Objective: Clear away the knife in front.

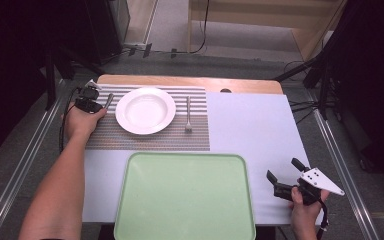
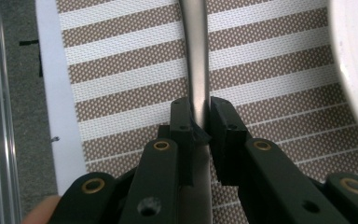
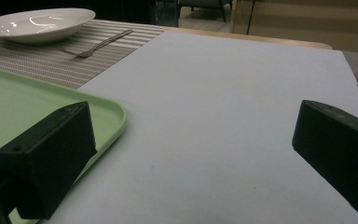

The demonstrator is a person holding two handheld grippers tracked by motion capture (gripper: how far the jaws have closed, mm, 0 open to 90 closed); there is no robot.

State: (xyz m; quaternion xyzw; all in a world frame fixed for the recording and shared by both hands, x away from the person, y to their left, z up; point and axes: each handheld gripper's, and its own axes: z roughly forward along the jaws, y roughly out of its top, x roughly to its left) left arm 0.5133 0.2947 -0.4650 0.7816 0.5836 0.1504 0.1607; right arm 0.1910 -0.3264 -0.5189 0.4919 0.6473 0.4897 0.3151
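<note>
From above, the left gripper sits at the plate's nine o'clock on the striped placemat, while the right gripper hovers at the green tray's three o'clock. Left gripper view: jaws clenched on a metal utensil handle. Right gripper view: jaws spread wide, gripping nothing, fork at eleven o'clock.

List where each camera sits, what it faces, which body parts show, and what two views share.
High view: above the person's side, looking forward and down at the table; both forearms, left gripper, right gripper.
Left gripper view: rides the left gripper, facing the striped placemat; jaws closed on a metal utensil handle, fingertip at bottom.
Right gripper view: low, facing across the table; jaws apart.
Shared: high and right gripper views both show plate, fork, green tray.
</note>
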